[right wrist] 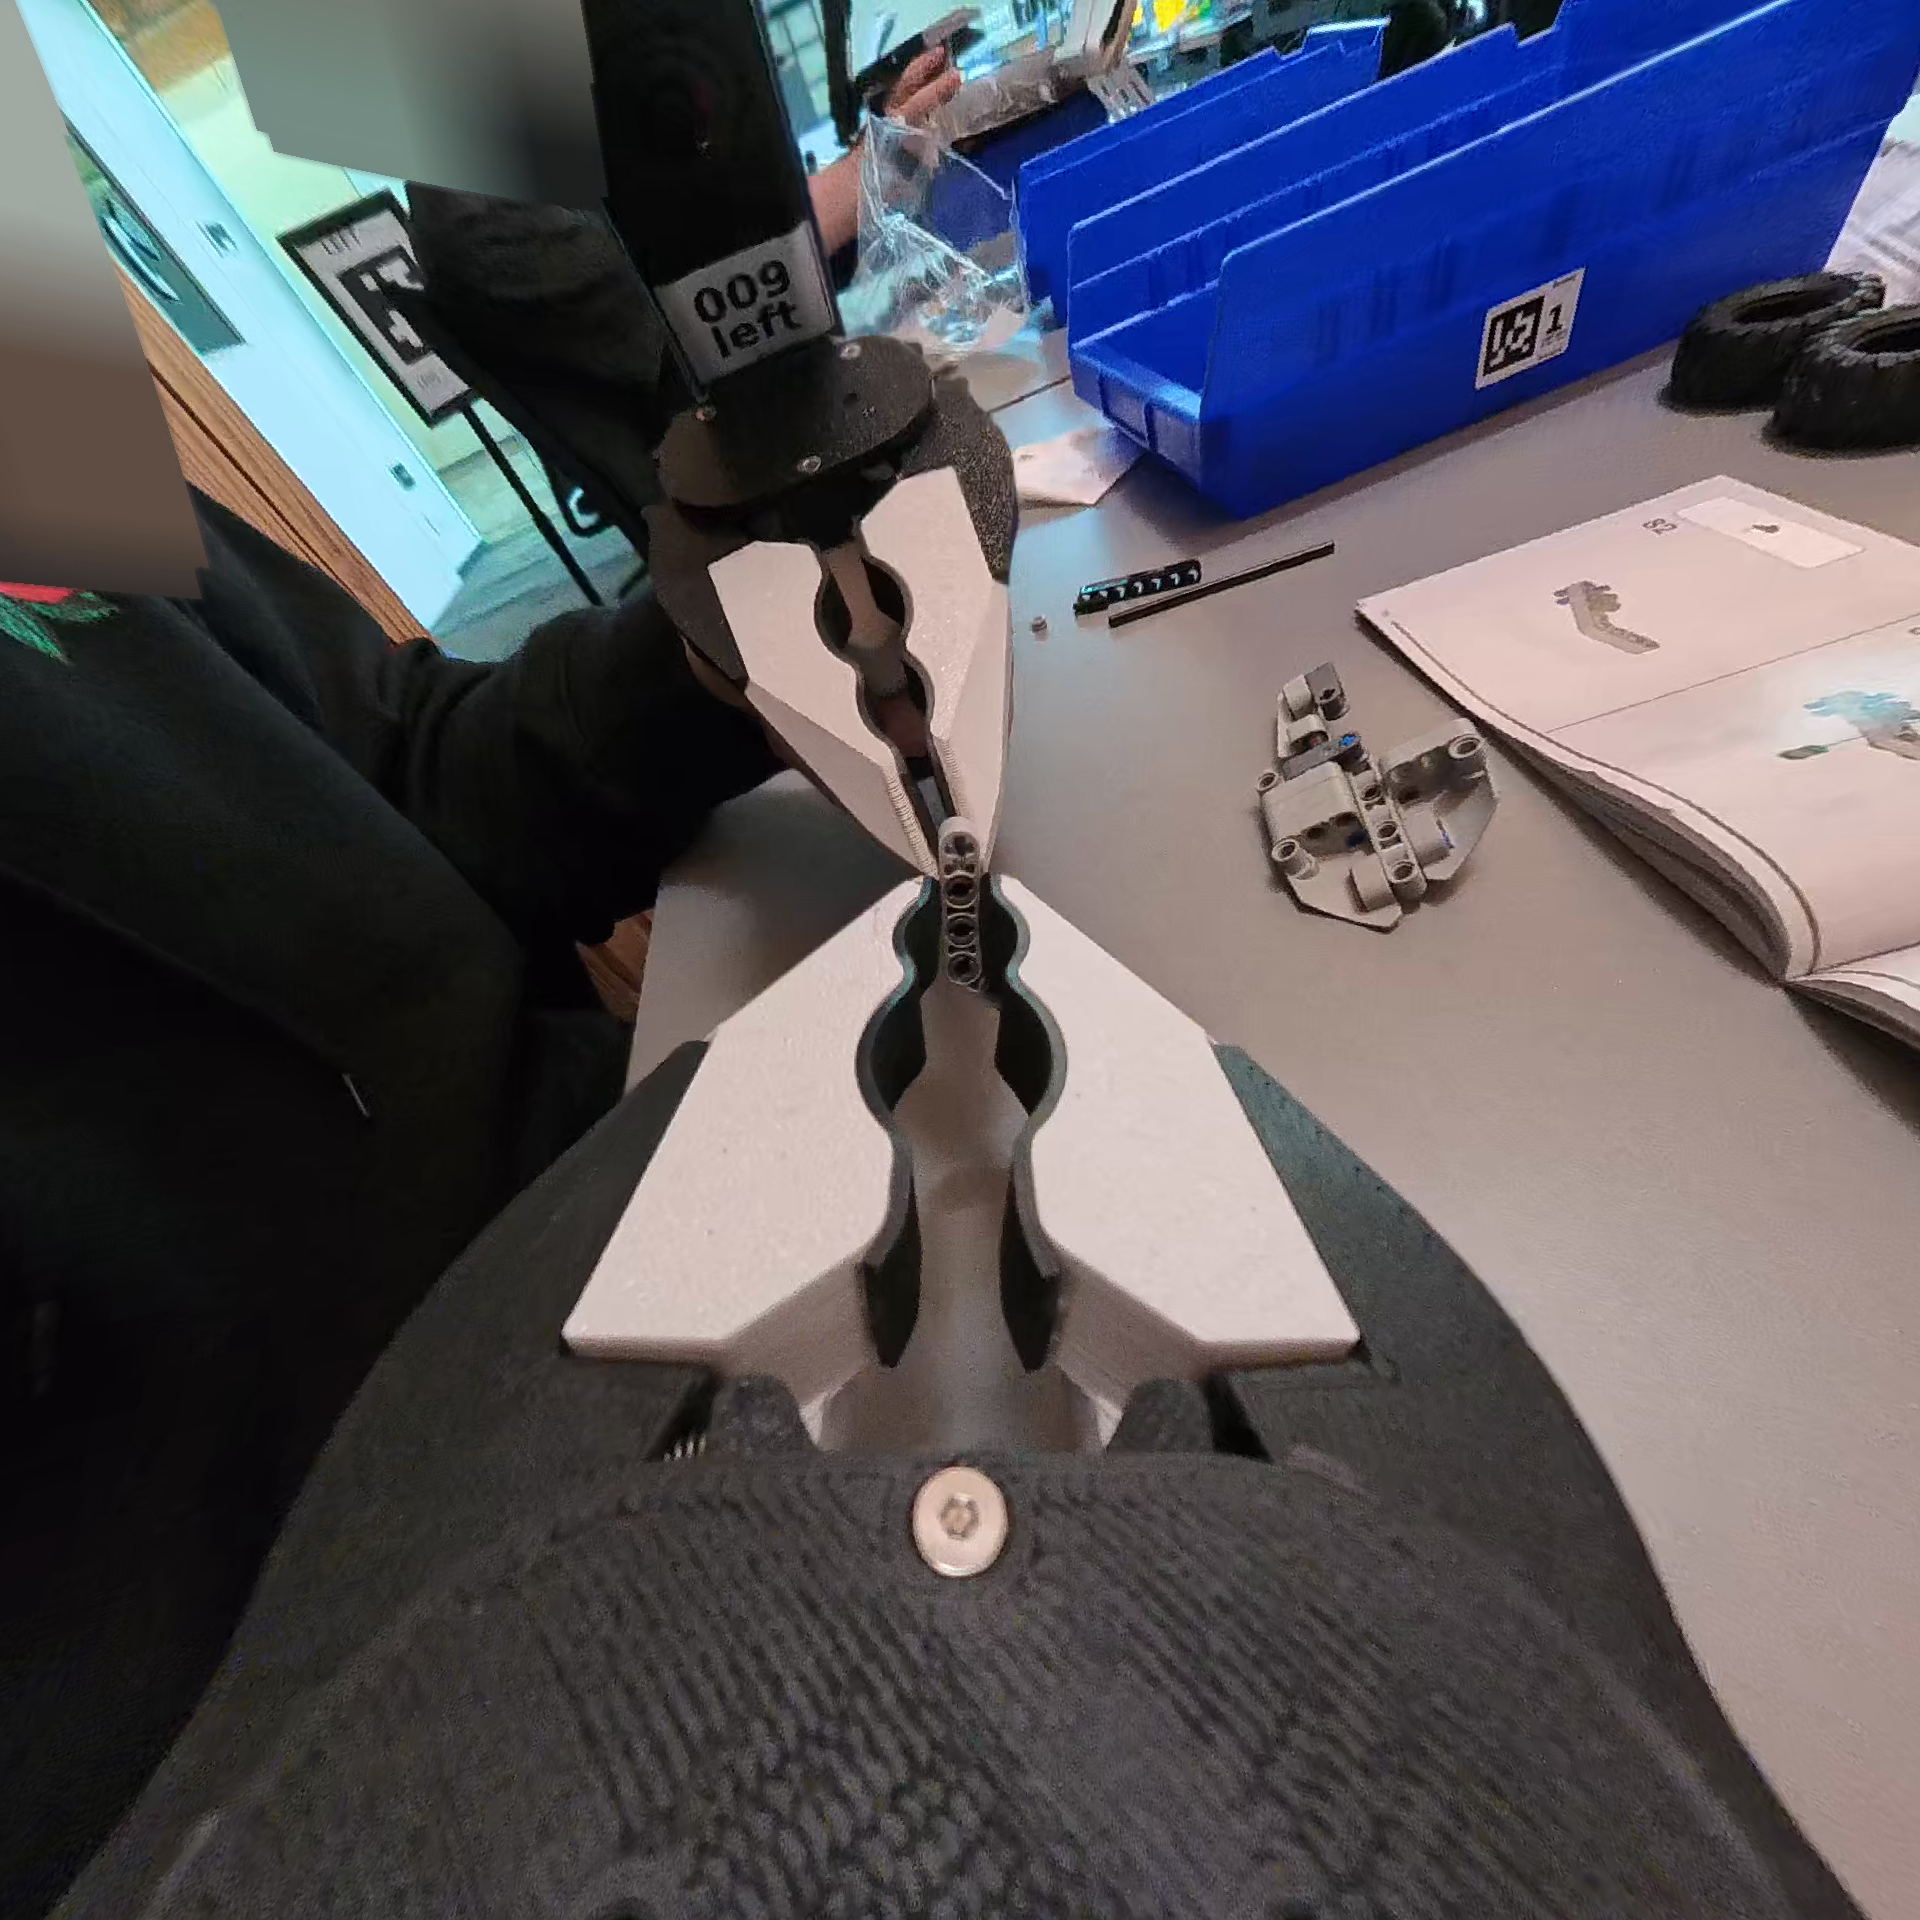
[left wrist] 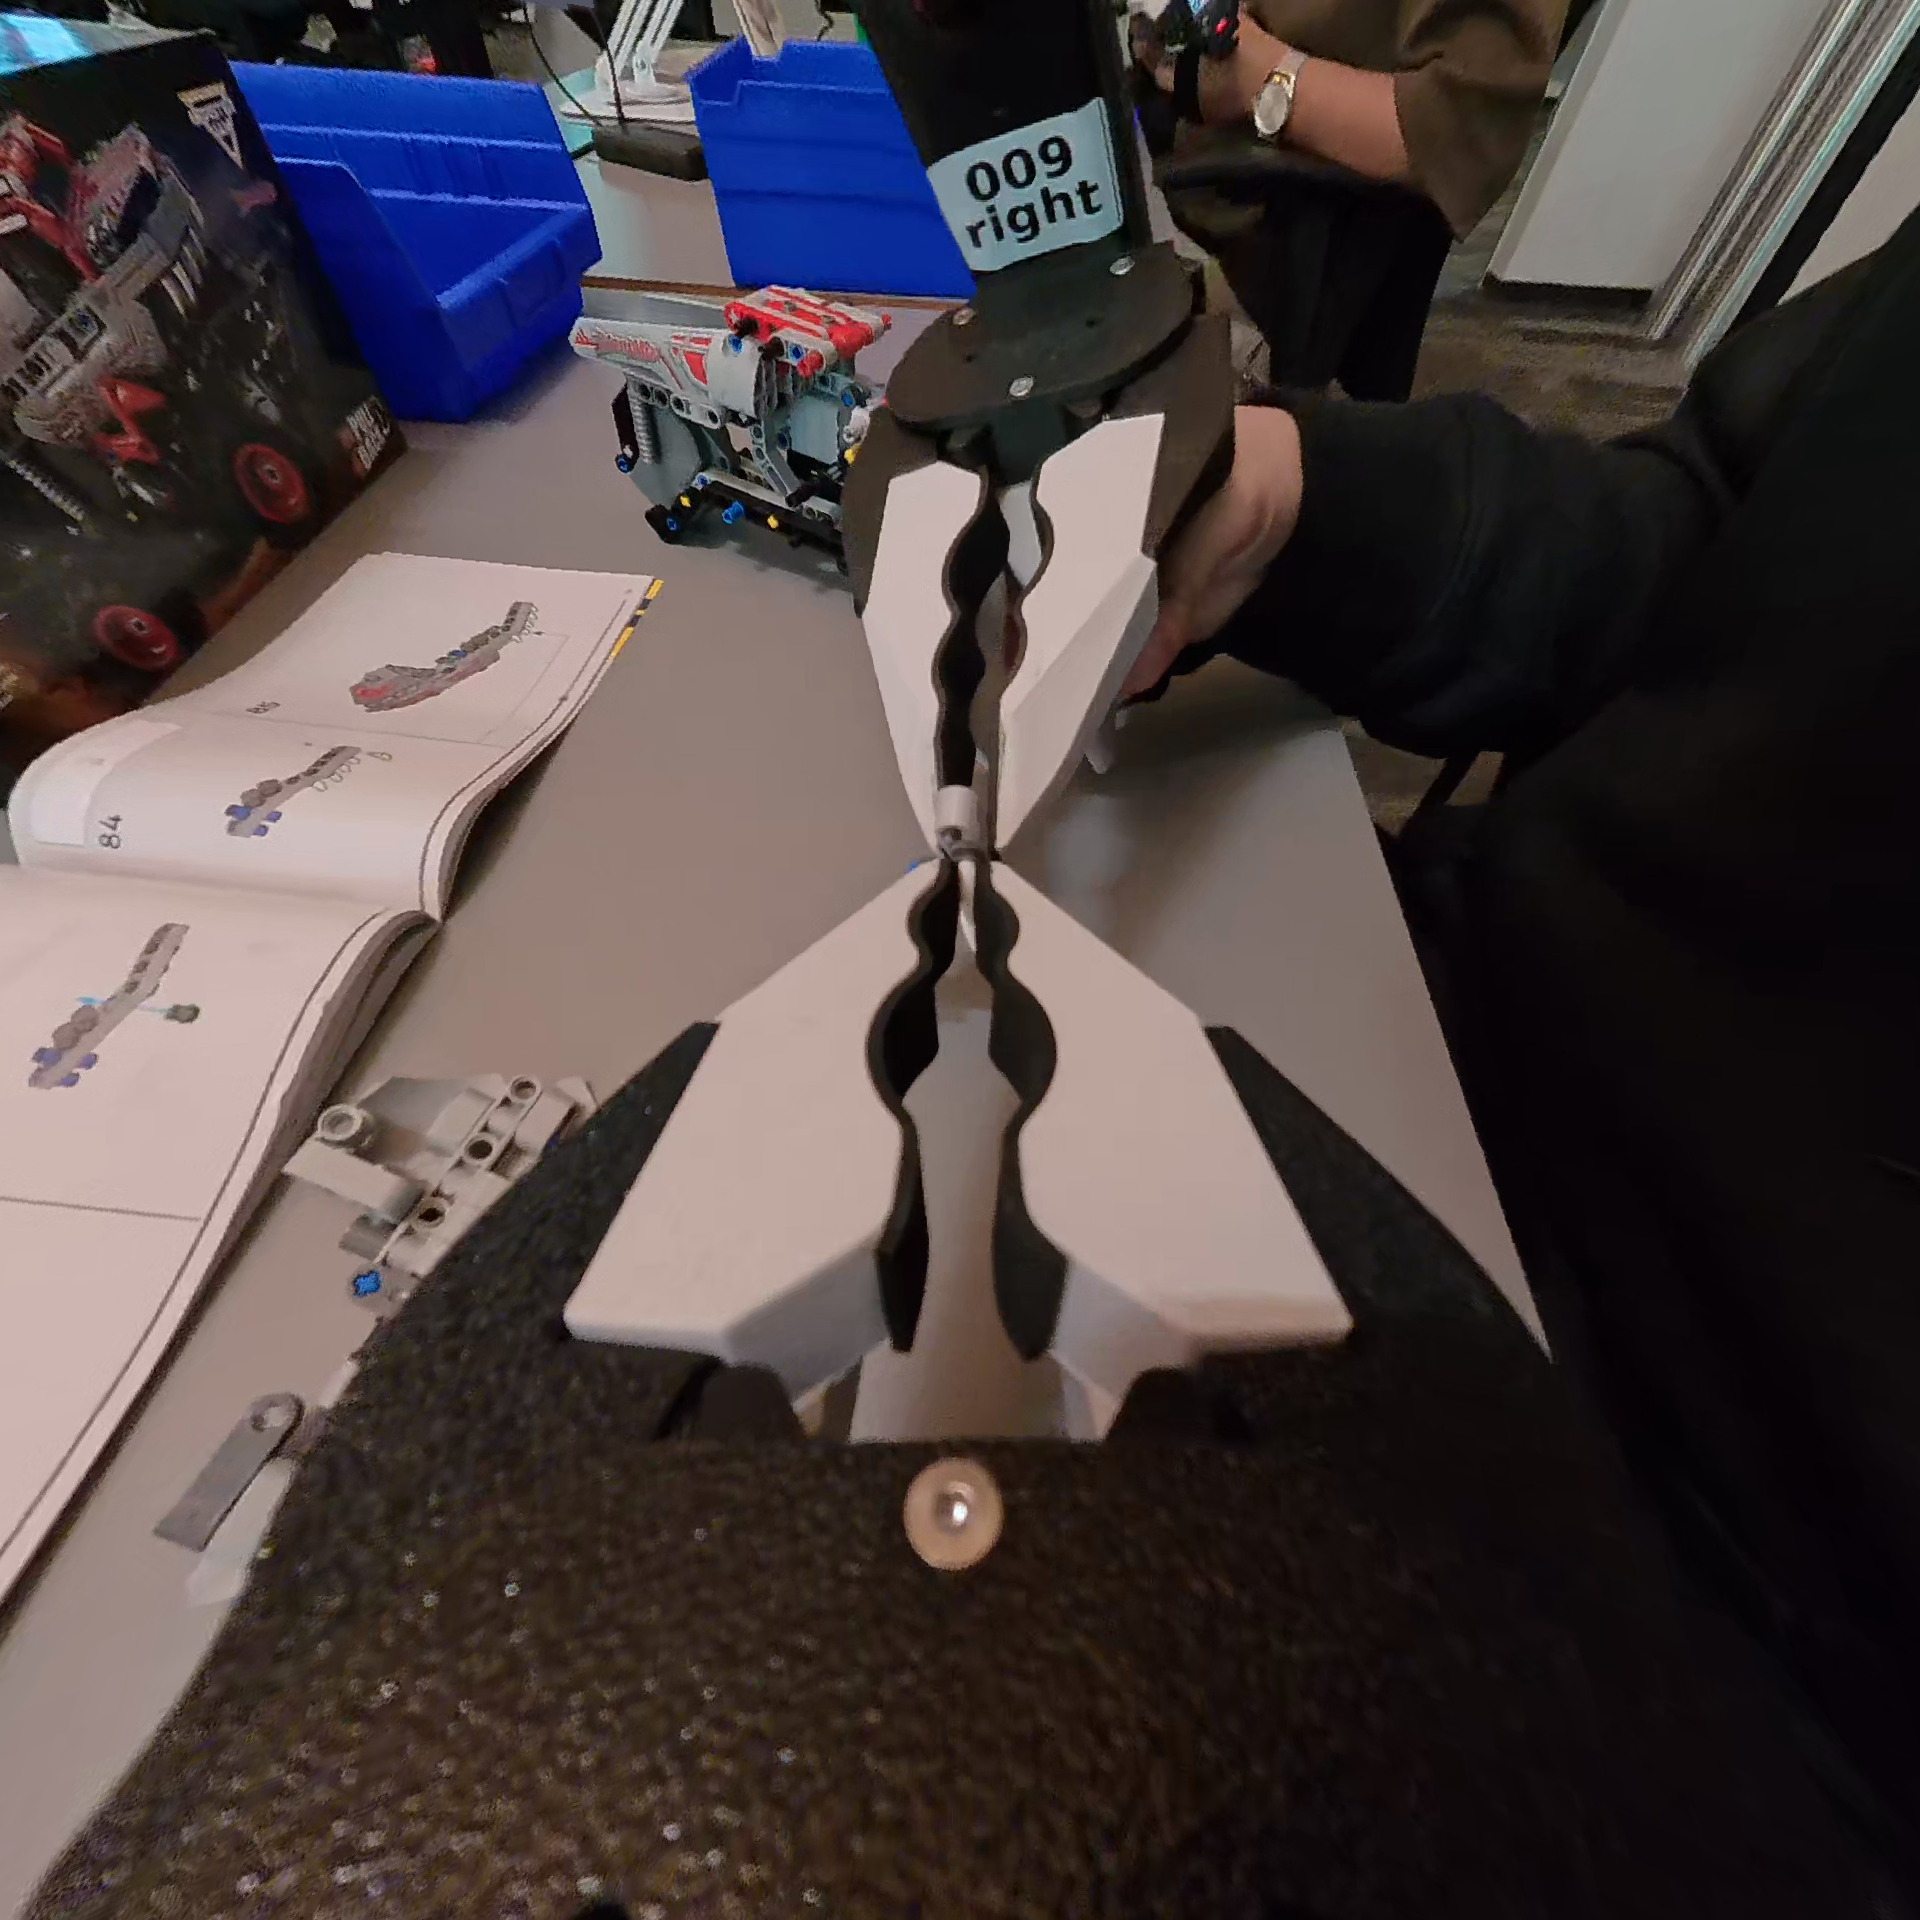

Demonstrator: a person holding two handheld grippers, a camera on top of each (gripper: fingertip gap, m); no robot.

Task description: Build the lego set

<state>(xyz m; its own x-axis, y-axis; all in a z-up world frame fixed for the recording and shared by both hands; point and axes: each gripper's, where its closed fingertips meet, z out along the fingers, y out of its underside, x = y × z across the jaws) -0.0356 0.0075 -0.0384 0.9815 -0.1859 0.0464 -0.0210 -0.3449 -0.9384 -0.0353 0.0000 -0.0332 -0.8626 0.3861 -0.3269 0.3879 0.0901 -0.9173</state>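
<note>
Grippers meet tip to tip above the near edge of the grey table [right wrist: 1455, 1247], just beside the open instruction booklet [right wrist: 1714, 748]. The right gripper [right wrist: 961, 935] has its jaws narrowed onto a light grey lego beam [right wrist: 958, 914], whose long axis runs forward along the fingers, its holed face up and its far end poking out toward the left gripper [right wrist: 951, 831]. In the left wrist view the left gripper [left wrist: 961, 883] has its jaws nearly together at the tips; whether it pinches the beam's end I cannot tell. A small grey bushing [left wrist: 956, 808] sits at the right gripper's [left wrist: 961, 821] tips. Between the grippers and the booklet lies a grey lego subassembly [right wrist: 1371, 821], flat on the table.
</note>
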